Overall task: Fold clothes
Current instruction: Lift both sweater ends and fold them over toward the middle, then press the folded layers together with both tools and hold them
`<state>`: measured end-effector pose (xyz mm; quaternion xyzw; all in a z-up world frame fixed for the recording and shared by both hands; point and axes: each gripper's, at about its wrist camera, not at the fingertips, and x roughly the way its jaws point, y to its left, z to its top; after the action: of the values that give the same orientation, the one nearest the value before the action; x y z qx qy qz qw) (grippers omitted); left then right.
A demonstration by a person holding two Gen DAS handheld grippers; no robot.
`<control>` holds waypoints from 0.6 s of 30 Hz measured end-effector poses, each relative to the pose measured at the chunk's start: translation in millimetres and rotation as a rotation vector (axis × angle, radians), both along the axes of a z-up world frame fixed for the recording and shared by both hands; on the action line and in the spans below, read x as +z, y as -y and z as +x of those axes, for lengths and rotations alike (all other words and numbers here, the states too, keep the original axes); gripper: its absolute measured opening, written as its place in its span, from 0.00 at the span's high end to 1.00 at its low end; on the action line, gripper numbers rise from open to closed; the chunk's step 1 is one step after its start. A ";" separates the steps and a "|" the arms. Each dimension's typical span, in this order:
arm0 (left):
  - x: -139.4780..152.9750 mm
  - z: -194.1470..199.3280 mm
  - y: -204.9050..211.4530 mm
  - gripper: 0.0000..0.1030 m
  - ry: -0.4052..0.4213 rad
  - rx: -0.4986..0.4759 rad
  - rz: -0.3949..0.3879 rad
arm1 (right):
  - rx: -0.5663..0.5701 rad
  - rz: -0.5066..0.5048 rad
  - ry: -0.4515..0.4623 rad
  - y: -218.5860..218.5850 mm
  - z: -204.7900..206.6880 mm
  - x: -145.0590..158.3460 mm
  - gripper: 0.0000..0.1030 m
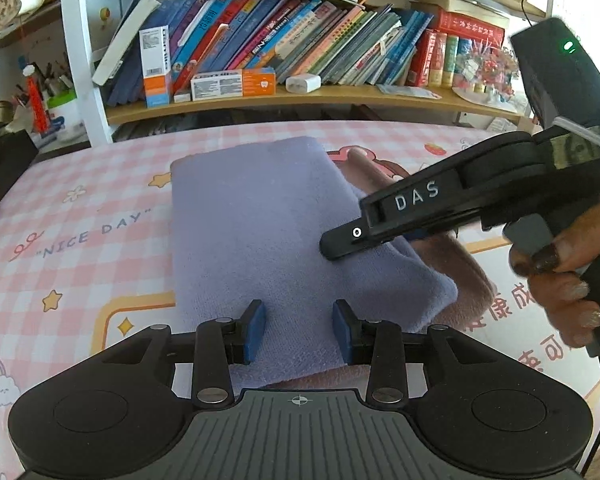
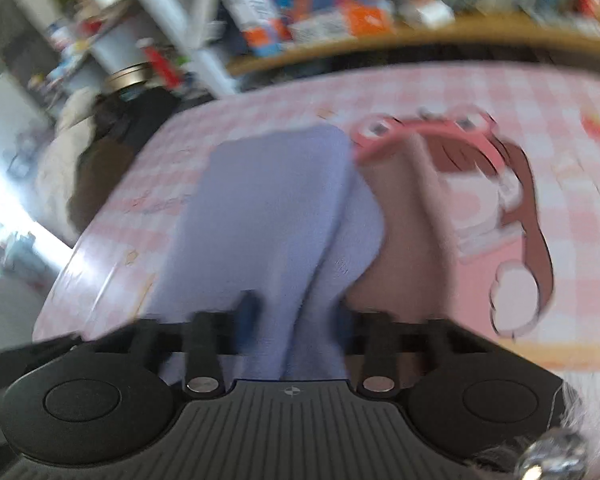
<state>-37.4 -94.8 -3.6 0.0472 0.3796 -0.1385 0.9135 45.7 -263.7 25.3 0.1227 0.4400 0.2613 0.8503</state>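
Observation:
A folded lavender towel (image 1: 256,224) lies on the pink checked table cover, on top of a pink-brown towel (image 1: 456,268) that sticks out to its right. My left gripper (image 1: 299,330) is open, its blue pads either side of the lavender towel's near edge. My right gripper (image 1: 340,246) comes in from the right and rests over the lavender towel's right side. In the blurred right wrist view the lavender towel (image 2: 276,216) runs between that gripper's spread fingers (image 2: 296,316), with the pink-brown towel (image 2: 412,216) to the right.
A bookshelf (image 1: 300,98) with many books and boxes stands behind the table. A white shelf post (image 1: 80,60) and cluttered items are at the back left. The table cover (image 1: 80,240) reads "NICE DAY". A hand (image 1: 568,276) holds the right gripper.

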 end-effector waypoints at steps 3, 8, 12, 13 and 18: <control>2.0 0.7 -4.5 0.63 0.002 0.001 -0.027 | 0.093 0.059 0.172 0.8 -27.2 26.9 0.83; -2.7 2.4 -5.8 0.62 -0.018 -0.012 -0.024 | 0.055 -0.048 0.199 3.7 -39.0 17.4 0.83; -1.9 3.1 7.7 0.52 -0.022 -0.047 0.020 | -0.059 -0.087 0.056 16.0 -12.6 -11.6 0.76; -2.1 2.5 10.4 0.51 -0.021 -0.055 0.034 | -0.067 -0.075 0.049 19.1 -11.0 -13.9 0.72; 8.1 -3.9 3.2 0.46 -0.002 -0.007 -0.002 | -0.112 -0.128 0.103 30.5 -21.3 -0.8 0.45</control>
<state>-41.3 -98.0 4.5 0.0475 0.3802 -0.1421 0.9127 24.4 -294.1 24.5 0.0791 0.4040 0.1910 0.8911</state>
